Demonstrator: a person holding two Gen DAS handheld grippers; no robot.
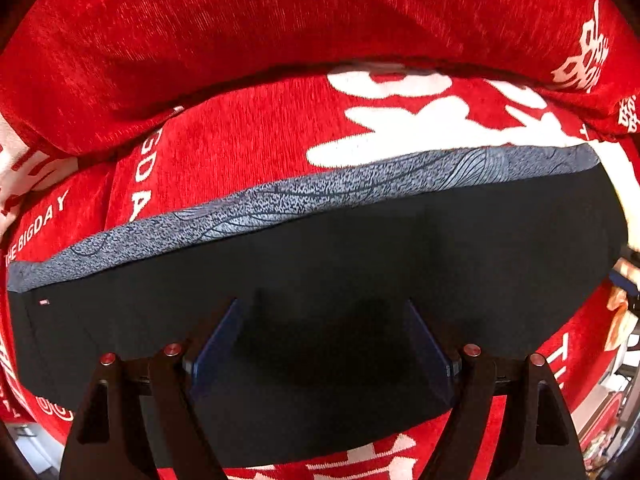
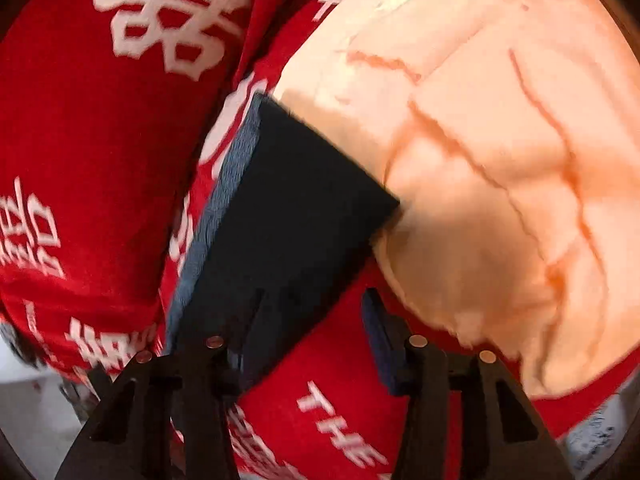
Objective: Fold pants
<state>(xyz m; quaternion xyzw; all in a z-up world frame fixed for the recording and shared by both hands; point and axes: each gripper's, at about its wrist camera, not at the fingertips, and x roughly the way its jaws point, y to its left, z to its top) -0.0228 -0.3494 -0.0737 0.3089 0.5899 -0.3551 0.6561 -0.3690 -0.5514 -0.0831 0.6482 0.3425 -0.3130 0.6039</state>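
The dark pants (image 1: 320, 256) lie flat across a red sofa seat (image 1: 248, 148), with a grey patterned band (image 1: 360, 184) along their far edge. My left gripper (image 1: 322, 320) hovers over the near part of the pants, open and empty, its blue pads (image 1: 222, 336) wide apart. In the right wrist view one end of the pants (image 2: 288, 208) lies on the seat with its grey edge (image 2: 224, 200) to the left. My right gripper (image 2: 310, 312) is open above the near corner of that end, holding nothing.
The sofa cover is red with white characters and lettering (image 2: 160, 28). The backrest (image 1: 280, 20) rises behind the pants. A pale peach quilted cushion (image 2: 500, 152) lies right against the pants' end. Floor and clutter show past the sofa's right edge (image 1: 616, 360).
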